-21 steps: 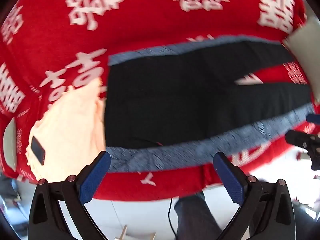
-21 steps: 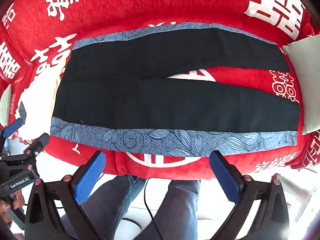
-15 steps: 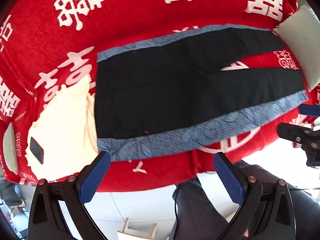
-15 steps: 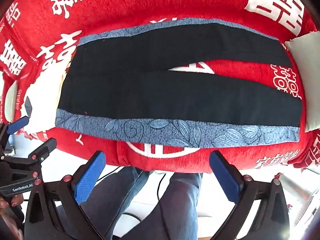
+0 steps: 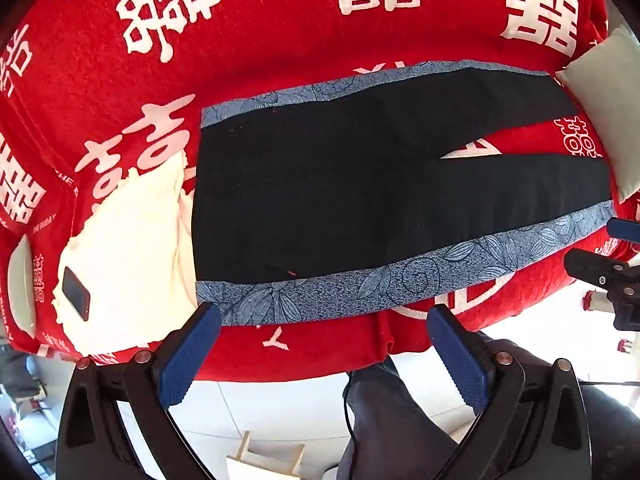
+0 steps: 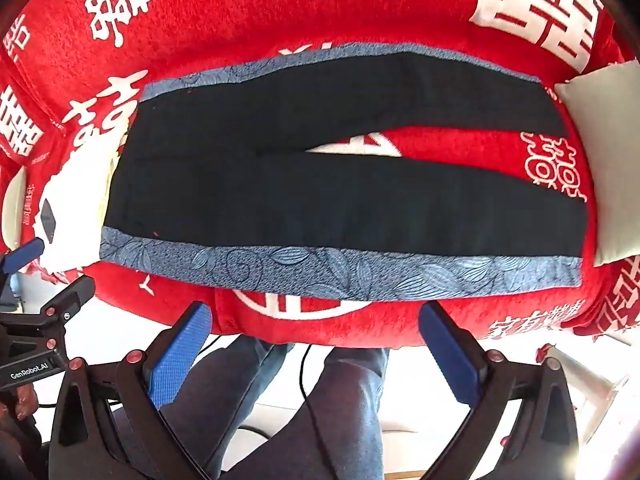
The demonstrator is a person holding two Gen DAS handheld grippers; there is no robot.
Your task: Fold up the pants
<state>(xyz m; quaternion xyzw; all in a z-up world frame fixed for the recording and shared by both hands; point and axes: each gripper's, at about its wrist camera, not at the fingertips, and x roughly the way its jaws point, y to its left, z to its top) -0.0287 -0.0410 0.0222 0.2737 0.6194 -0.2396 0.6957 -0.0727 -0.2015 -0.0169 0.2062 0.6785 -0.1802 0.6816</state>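
Observation:
Black pants (image 5: 320, 200) with blue patterned side stripes lie flat on a red sofa, waistband at the left, legs spread to the right. They also show in the right wrist view (image 6: 320, 192). My left gripper (image 5: 324, 352) is open and empty, held off the sofa's front edge near the waist end. My right gripper (image 6: 316, 348) is open and empty, off the front edge below the near leg's stripe (image 6: 340, 268). Each gripper shows at the edge of the other's view.
A red cover (image 5: 280, 40) with white characters drapes the sofa. A cream cloth (image 5: 132, 248) with a dark phone (image 5: 76, 292) on it lies left of the waistband. A pale cushion (image 6: 608, 152) sits at the right by the leg ends. The person's legs (image 6: 340, 400) and white floor are below.
Both grippers have drawn back from the sofa and risen a little, so the pants look smaller and fuller in view. The pants have not moved.

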